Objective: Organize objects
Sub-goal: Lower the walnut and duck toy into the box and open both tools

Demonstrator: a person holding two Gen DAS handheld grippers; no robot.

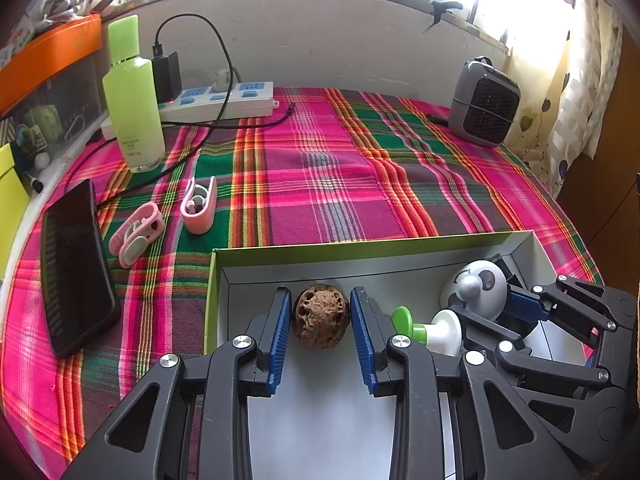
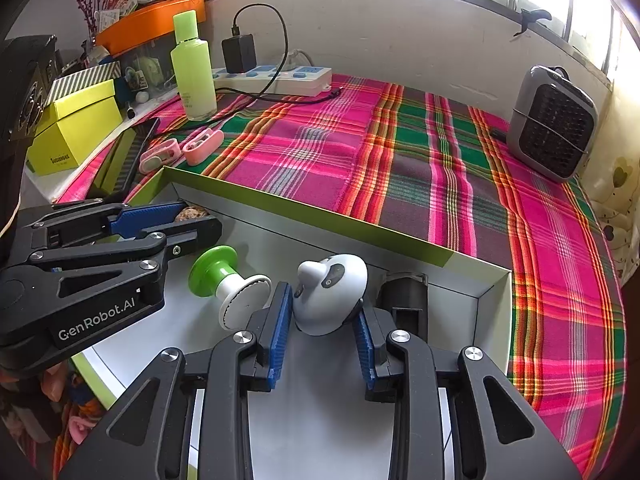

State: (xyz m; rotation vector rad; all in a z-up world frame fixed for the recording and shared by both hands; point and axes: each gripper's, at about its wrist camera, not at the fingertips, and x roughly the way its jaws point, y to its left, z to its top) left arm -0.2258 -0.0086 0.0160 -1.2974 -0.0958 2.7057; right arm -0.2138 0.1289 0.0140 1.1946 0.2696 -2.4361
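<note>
- Left wrist view: left gripper (image 1: 320, 290) clamped, by the look of it, on a brown walnut (image 1: 320, 316), low inside the grey-lined box (image 1: 360, 246) near its far left corner.
- Risk here: round, hard shell held only near the pad tips; could pop out and roll across the box floor, or knock the green-and-white knob (image 1: 428, 330) lying just beside the right finger.
- No legible writing in this view; print on the green bottle (image 1: 134, 92) too small to read.
- Right wrist view: right gripper (image 2: 324, 300) astride a white panda toy (image 2: 332, 292) in the same box; impossible to tell whether gripped or merely flanked.
- Risk here: smooth domed toy, likely to tip or slide towards the knob if let go unevenly; both tools close together, so a bump between them quite possible.
- Readable: "GenRobot.AI" in white on the left tool's black body; lettering on the yellow carton (image 2: 76, 128) too blurred.
</note>
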